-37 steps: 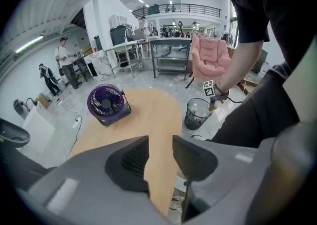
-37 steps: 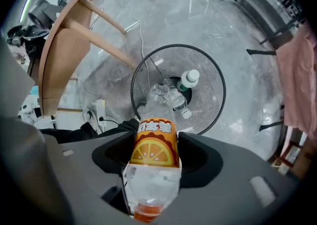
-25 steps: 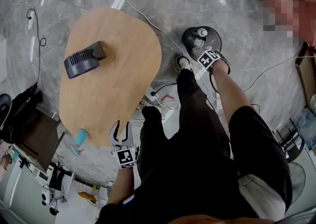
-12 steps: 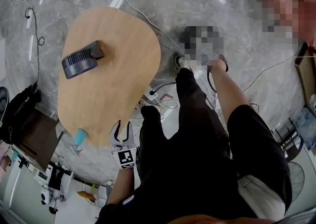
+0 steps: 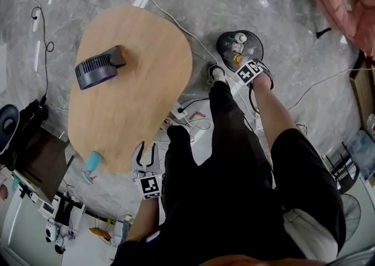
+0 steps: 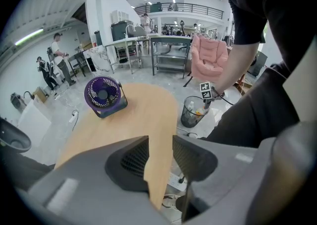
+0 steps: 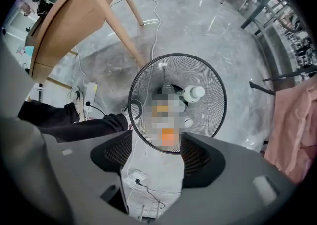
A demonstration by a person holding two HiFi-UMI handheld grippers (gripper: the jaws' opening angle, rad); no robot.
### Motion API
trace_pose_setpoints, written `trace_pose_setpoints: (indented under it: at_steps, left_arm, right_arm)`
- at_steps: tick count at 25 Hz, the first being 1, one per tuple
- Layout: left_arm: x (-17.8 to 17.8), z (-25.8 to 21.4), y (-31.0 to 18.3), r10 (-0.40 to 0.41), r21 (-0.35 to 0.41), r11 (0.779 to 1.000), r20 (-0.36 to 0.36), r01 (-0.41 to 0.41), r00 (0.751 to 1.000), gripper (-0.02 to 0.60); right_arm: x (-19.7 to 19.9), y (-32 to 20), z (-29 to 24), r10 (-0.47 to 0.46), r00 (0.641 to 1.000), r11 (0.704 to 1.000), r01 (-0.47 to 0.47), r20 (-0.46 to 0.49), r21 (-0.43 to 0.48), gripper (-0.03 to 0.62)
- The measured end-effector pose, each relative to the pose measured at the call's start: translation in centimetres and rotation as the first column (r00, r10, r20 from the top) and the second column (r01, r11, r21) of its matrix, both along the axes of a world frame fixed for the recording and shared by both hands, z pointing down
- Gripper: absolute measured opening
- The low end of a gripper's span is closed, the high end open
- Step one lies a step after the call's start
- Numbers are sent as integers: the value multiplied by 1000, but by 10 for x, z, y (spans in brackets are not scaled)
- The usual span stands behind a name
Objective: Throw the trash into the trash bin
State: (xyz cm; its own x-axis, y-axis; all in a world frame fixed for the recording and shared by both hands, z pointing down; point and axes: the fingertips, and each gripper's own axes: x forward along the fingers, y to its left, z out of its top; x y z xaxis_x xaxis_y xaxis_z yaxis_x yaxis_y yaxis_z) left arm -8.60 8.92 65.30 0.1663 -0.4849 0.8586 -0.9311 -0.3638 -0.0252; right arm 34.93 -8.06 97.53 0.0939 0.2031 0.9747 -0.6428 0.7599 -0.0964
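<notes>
Trash lies in the wire trash bin (image 7: 208, 115): a white-capped bottle (image 7: 192, 92) and an orange piece (image 5: 237, 58) rest at its bottom. Directly above, the right hand-held gripper (image 7: 156, 154) points down, jaws wide with nothing between them, so this drop looks done. The bin stands on the floor off the table's (image 5: 135, 101) 2 o'clock edge. The left hand-held gripper (image 6: 160, 157) hovers at its 6 o'clock edge, jaws apart and empty. The table carries only a desk fan (image 5: 96, 70). A teal object (image 5: 94, 163) at 7 o'clock may remain, but I cannot tell whether it is trash.
</notes>
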Motion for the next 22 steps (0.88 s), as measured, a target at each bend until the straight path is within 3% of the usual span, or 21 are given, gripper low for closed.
trace_pose_setpoints:
  at_steps: [17,22]
  left_arm:
    - [-21,-10,34,-6,32,999,4,6,1000,153]
    - [-27,-19,44,-22,55,998,-3,22,1000,153]
  right_arm:
    - [-7,32,-29,46,999,997,-46,-1,60,334]
    - [-15,34,-51,56,998,989,-57,10,136,333]
